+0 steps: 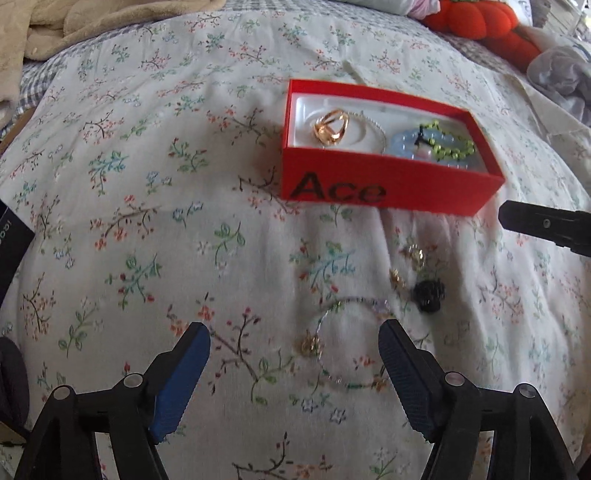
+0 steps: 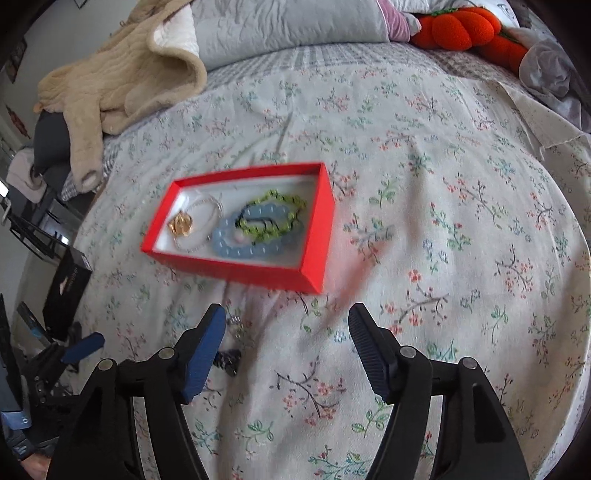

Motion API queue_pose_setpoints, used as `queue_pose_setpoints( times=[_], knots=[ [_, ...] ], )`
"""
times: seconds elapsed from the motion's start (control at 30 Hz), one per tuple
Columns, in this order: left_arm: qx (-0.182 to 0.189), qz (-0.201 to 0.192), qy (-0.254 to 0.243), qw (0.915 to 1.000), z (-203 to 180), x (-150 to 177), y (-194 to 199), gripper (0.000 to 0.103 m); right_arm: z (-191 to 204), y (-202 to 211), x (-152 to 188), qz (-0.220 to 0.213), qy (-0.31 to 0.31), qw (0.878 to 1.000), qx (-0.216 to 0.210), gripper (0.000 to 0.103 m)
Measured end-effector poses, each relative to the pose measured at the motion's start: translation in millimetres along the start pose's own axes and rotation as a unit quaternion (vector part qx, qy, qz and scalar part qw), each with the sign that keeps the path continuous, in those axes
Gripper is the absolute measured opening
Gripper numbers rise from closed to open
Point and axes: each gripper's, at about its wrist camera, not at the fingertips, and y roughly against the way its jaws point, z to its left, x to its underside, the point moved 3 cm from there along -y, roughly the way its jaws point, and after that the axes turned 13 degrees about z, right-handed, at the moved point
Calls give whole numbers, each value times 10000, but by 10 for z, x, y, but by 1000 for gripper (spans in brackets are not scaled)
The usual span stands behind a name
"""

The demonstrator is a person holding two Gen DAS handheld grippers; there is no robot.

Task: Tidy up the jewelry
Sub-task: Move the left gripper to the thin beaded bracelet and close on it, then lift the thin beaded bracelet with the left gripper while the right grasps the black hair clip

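Note:
A red box marked "Ace" (image 1: 388,192) sits on the floral bedspread (image 1: 147,258). It holds a gold piece (image 1: 332,127), a thin silver chain, a pale blue bracelet (image 1: 402,142) and a green bead bracelet (image 1: 456,147). In front of the box lie gold earrings (image 1: 415,254), a black piece (image 1: 428,293) and a thin beaded bracelet with a gold charm (image 1: 332,354). My left gripper (image 1: 293,328) is open above that bracelet, nothing pressed between its pads. My right gripper (image 2: 287,310) is open and empty, just in front of the red box (image 2: 236,273).
A beige blanket (image 2: 122,81) and a grey pillow (image 2: 288,26) lie at the far end of the bed. An orange plush (image 2: 465,26) is at the back right. A black box (image 2: 66,288) stands off the bed's left edge.

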Motion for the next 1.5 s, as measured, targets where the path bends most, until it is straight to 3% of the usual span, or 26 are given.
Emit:
queue_pose_setpoints(
  times=[0.23,0.43,0.57,0.83,0.93,0.97,1.0,1.13,1.37,1.5],
  knots=[
    [375,-61,122,9992,120,332,-167,79,-89,-260,412,372,329,9978,442,72],
    [711,-290,13,9970,45,431,-232,76,-158,-320,532,597,317,9964,504,72],
    [995,-202,-141,9947,-75,362,-277,64,-158,-303,531,642,313,9962,503,72],
    [909,-106,329,9953,-91,244,-381,37,-222,-284,459,695,119,9966,419,72],
    [724,-41,504,9961,-72,220,-406,17,-255,-265,450,685,80,9968,409,72],
    [618,-15,525,9967,-67,215,-414,6,-262,-260,446,685,71,9968,408,72],
    [518,6,506,9974,-59,208,-418,3,-266,-257,444,697,65,9967,405,72],
    [479,34,442,9979,-58,210,-399,0,-236,-283,440,769,88,9962,402,72],
    [729,32,496,9961,-23,277,-355,0,-47,-323,423,821,283,9955,374,72],
    [648,-6,411,9970,-16,320,-310,0,91,-350,430,852,497,9944,390,72]
  ],
)
